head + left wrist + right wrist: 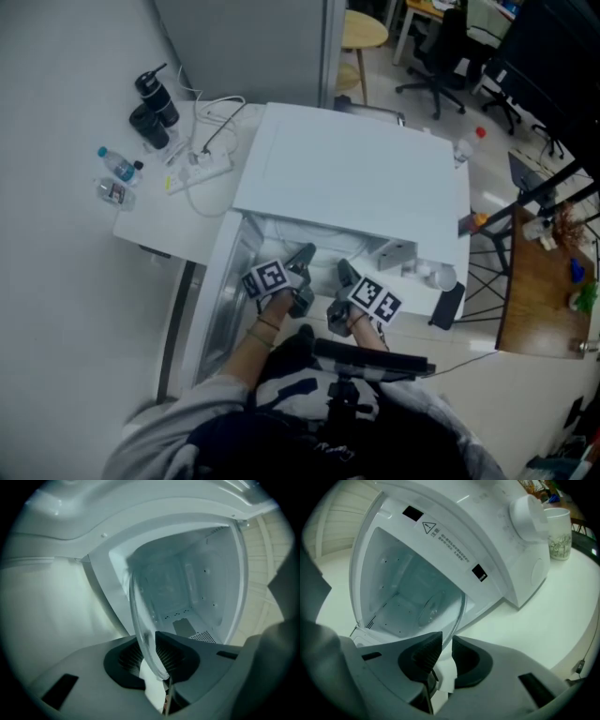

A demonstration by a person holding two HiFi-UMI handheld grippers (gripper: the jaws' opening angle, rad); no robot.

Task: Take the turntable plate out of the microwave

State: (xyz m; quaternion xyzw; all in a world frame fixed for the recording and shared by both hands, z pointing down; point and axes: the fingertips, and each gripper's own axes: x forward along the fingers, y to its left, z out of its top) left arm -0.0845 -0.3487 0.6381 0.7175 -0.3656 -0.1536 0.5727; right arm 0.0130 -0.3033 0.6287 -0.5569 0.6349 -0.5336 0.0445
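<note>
The white microwave (356,178) stands on a white table with its door (220,291) swung open to the left. Both grippers are at the mouth of its cavity (183,597). The clear glass turntable plate (140,620) stands on edge in the left gripper view, and its rim runs down between the pads of my left gripper (157,663), which is shut on it. In the right gripper view the turntable plate (440,606) is tilted in front of the opening, with my right gripper (446,653) shut on its near rim. From the head view, the left gripper (302,258) and right gripper (345,274) sit side by side.
A power strip with cables (202,169), two small bottles (117,166) and a black flask (155,103) lie on the table to the left. A patterned cup (558,534) stands beside the microwave's control knob (529,513). A stool (364,33) and office chairs are beyond.
</note>
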